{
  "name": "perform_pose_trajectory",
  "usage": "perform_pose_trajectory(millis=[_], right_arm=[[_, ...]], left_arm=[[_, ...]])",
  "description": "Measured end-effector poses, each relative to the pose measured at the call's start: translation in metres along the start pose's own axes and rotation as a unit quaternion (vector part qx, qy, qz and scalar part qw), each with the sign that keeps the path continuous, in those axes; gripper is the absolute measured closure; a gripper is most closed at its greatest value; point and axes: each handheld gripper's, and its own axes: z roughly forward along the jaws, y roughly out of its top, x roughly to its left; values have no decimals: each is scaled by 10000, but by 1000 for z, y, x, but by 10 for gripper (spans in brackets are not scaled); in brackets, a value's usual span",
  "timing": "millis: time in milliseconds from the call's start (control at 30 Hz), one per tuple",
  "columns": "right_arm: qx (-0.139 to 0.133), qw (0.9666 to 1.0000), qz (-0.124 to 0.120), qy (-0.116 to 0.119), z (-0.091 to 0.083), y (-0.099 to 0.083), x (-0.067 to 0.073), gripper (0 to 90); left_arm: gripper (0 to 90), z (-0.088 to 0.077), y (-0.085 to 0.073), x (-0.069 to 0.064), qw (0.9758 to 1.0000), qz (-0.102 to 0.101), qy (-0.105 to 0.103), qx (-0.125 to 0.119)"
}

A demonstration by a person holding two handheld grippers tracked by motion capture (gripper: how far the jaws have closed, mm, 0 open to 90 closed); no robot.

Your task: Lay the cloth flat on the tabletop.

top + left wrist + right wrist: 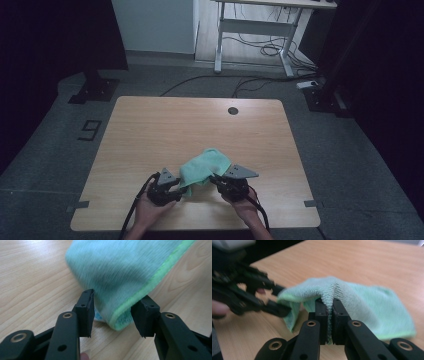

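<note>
A mint-green microfibre cloth [205,167] lies bunched near the front middle of the wooden table [165,125]. My right gripper [216,179] is shut on a raised fold of the cloth [367,305], which is pinched tight between the two pads [330,301] and lifted a little off the wood. My left gripper [186,186] stands open at the cloth's near left corner. In the left gripper view that hemmed corner [120,272] hangs between the spread jaws [117,297] without being pressed. The right gripper view shows the left gripper [283,300] at the cloth's left edge.
A round cable hole [233,110] sits near the table's far edge. Beyond the table stand a white desk frame [255,40], loose cables on the grey floor [260,82], and two dark stand bases [95,90] [320,95]. Bare wood surrounds the cloth.
</note>
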Motion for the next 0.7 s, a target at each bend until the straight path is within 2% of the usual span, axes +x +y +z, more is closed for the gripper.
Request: perform_pose_trajectory(millis=[133, 200, 267, 300, 400, 533, 700], right_arm=[[-209, 9998, 13, 10, -12, 8, 0, 855], [-263, 9997, -24, 7, -17, 11, 0, 855], [-277, 9996, -52, 9, -19, 11, 1, 855], [-272, 9996, -68, -13, -19, 12, 0, 855], [-291, 9995, -50, -78, -20, 12, -2, 855], [-293, 9995, -25, -123, -24, 12, -6, 855], [-287, 9994, -7, -186, -28, 13, -10, 857]], left_arm=[[598, 7, -2, -5, 9995, 127, 263, 102], [683, 8, -3, -5, 9998, 87, 184, -3], [734, 9, -3, -7, 10000, 31, -55, -51], [767, 10, -4, -8, 9999, 54, -83, -38], [795, 12, -5, -11, 9998, 157, 6, 76], [834, 13, -6, -10, 9998, 135, -103, 76], [872, 3, 0, -8, 9998, 160, -71, -64]])
